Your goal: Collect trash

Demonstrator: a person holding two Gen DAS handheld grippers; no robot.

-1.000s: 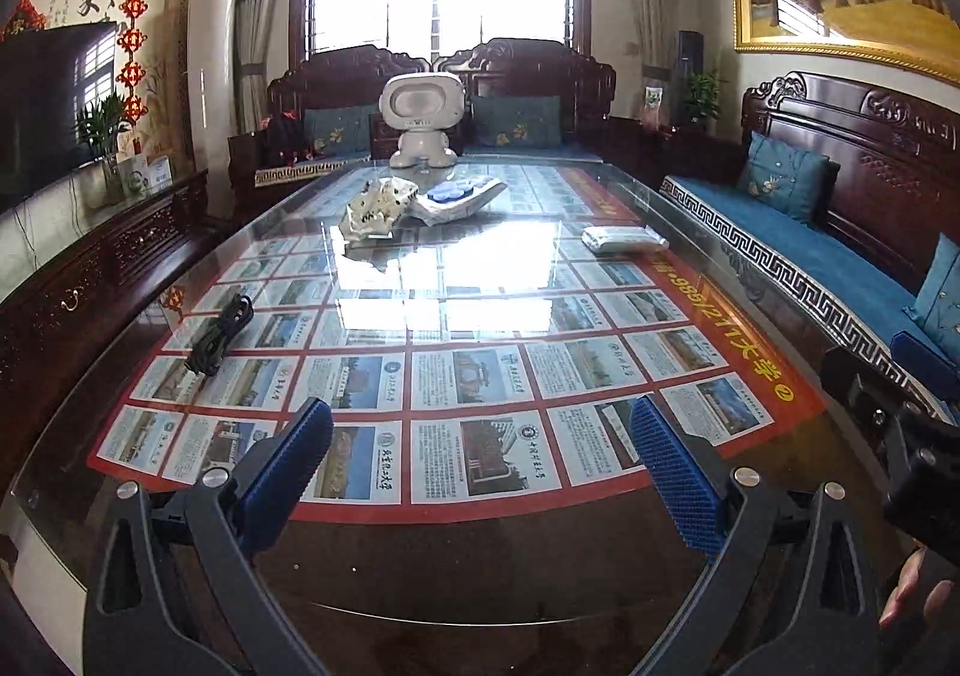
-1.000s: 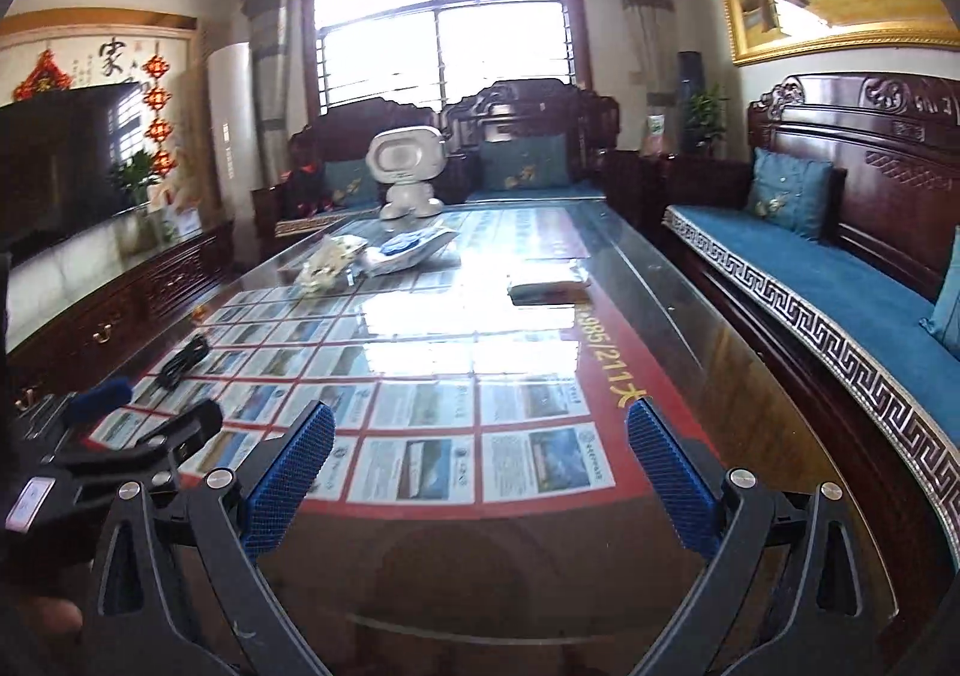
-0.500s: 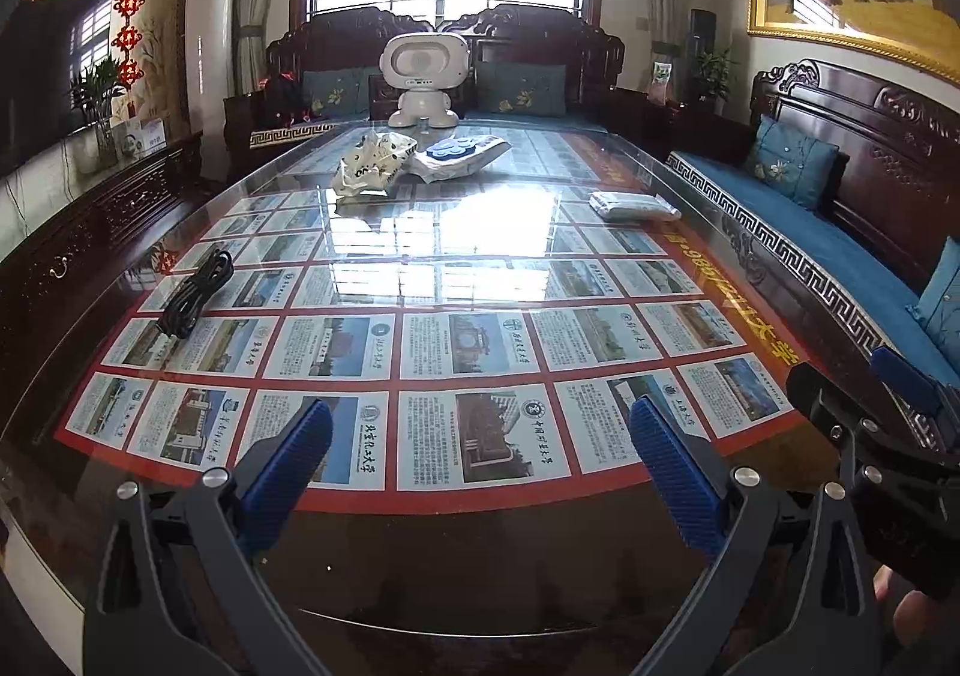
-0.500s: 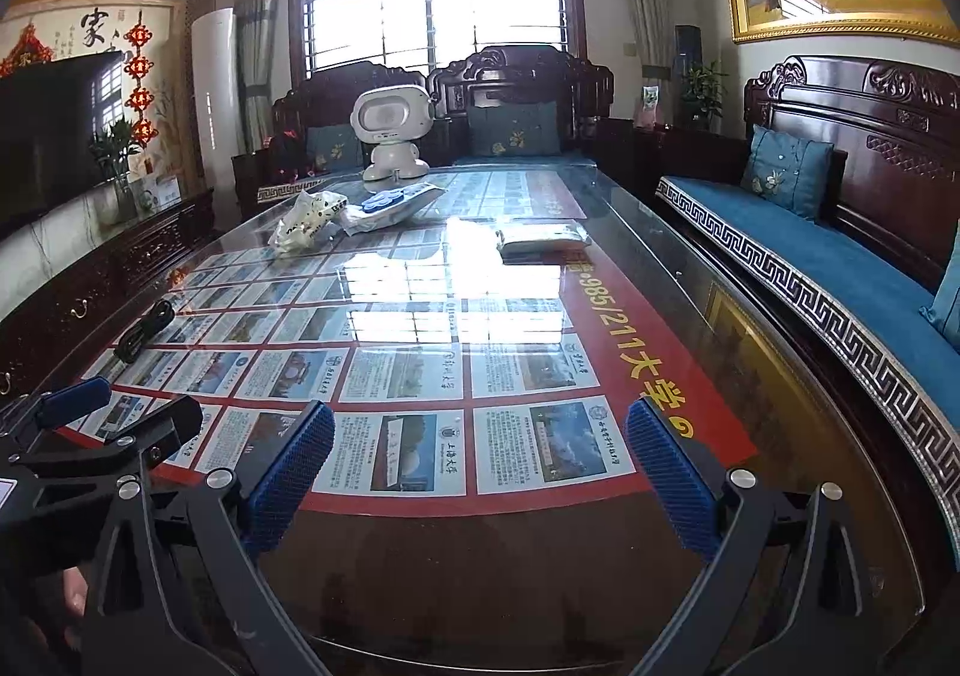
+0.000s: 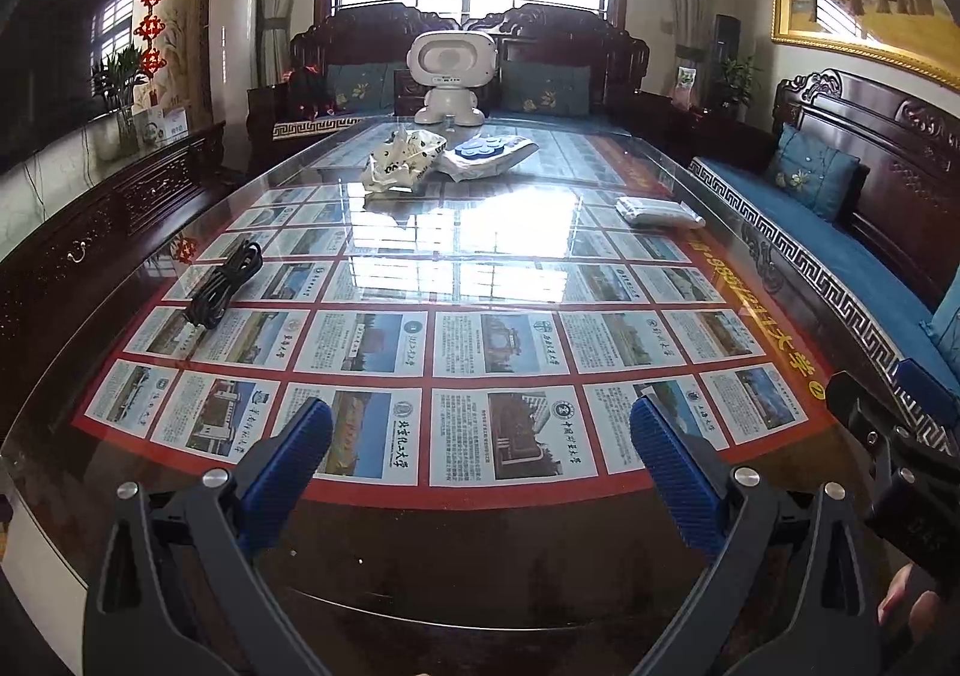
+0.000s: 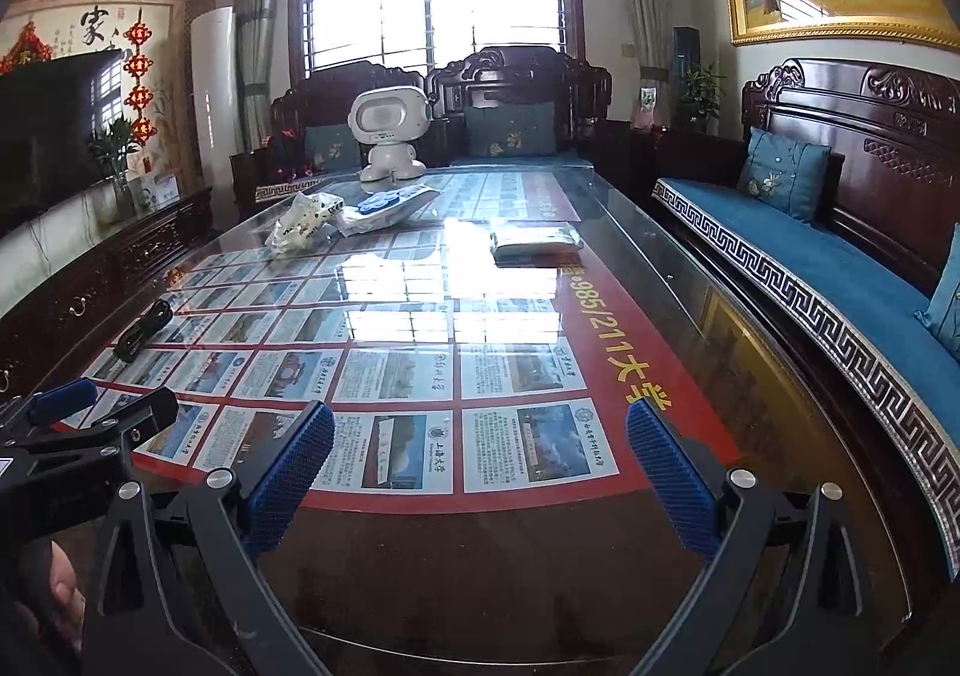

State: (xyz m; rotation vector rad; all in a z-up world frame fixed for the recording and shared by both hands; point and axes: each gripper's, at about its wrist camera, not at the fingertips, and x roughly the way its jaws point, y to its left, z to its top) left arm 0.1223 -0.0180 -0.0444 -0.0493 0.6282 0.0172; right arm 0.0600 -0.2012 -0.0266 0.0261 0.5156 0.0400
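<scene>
- Crumpled wrapper [image 5: 403, 159] lies on the glass table [image 5: 480, 556] just before the white robot toy [image 5: 451, 75], long axis slanting toward it
- Flat packet [image 5: 657, 211] lies crosswise, right of it
- Left gripper [image 5: 480, 454] and right gripper [image 6: 480, 454] gape empty

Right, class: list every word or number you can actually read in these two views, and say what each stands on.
"985/211大学": poster under the glass table top, red right border.
"家": calligraphy scroll on the left wall.
Card captions on the poster: too small to read.
Crumpled bag print: blurred.
Flat packet: nothing readable.
</scene>
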